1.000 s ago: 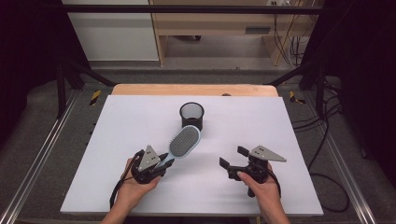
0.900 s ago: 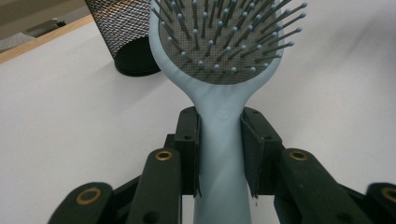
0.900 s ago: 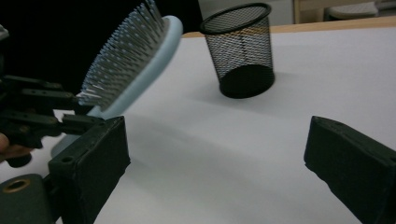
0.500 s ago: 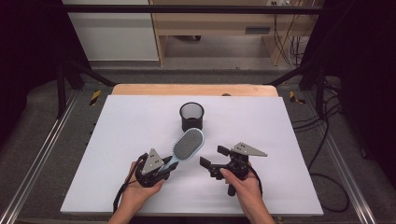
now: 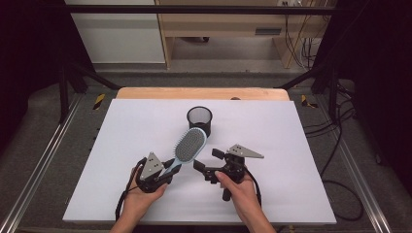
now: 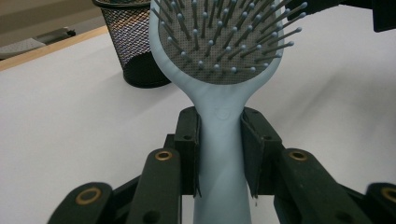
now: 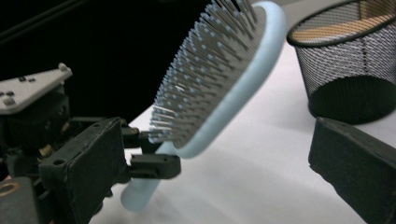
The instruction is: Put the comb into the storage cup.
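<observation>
A light blue hairbrush (image 5: 188,145) is held up off the white table (image 5: 121,131), bristles facing the person. My left gripper (image 5: 163,174) is shut on its handle. In the left gripper view both pads clamp the handle at my left gripper (image 6: 219,140), below the brush head (image 6: 224,46). My right gripper (image 5: 208,160) stands open just right of the brush neck. Its jaws have just been opening. In the right gripper view the brush head (image 7: 219,79) lies ahead between the wide pads of my right gripper (image 7: 219,168), untouched.
A black mesh cup (image 5: 199,119) stands upright on the table just behind the brush; I also see the cup (image 6: 135,42) and the cup (image 7: 345,65) close by. A wooden strip (image 5: 204,93) edges the far side.
My right gripper has moved left toward the brush and its jaws stand wider. The left gripper and the brush have stayed in place.
</observation>
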The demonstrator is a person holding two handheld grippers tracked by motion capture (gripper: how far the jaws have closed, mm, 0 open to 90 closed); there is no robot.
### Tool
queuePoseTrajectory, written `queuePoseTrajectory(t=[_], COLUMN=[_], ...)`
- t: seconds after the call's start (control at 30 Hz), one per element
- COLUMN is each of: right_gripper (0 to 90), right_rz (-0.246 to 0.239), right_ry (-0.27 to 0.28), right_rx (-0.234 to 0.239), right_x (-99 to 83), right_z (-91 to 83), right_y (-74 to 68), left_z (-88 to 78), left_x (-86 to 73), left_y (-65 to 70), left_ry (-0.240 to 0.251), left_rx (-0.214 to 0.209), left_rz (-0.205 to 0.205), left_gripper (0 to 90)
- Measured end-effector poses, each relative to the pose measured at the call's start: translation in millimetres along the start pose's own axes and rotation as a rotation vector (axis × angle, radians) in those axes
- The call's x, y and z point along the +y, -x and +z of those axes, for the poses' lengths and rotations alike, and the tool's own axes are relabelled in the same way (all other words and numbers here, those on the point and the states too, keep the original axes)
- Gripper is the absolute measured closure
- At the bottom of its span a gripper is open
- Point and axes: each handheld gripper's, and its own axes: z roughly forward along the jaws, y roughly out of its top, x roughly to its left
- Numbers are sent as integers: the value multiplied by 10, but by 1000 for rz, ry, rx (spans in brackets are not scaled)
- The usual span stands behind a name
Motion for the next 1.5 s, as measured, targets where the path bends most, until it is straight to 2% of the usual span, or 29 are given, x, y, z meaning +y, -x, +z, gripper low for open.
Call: queuePoseTrajectory(t=[0.13,0.47,0.67,0.97,1.5], right_gripper=[31,42,53,107,250], right_rz=[25,22,43,77,127], right_ry=[16,23,21,19,19], right_rx=[19,24,29,59,71], right_x=[52,104,112,146,189], right_z=[61,177,258,367,458], right_y=[-41,-103,-103,-134,-108], left_z=[-10,-43,-56,-56,-56], left_x=[0,13,23,31,36], left_y=[-9,-13,-1,27,52], left_ry=[9,35,47,52,59], left_rx=[6,24,21,15,4], left_rz=[-6,-8,-3,4,11], left_gripper=[697,697,697,697,697])
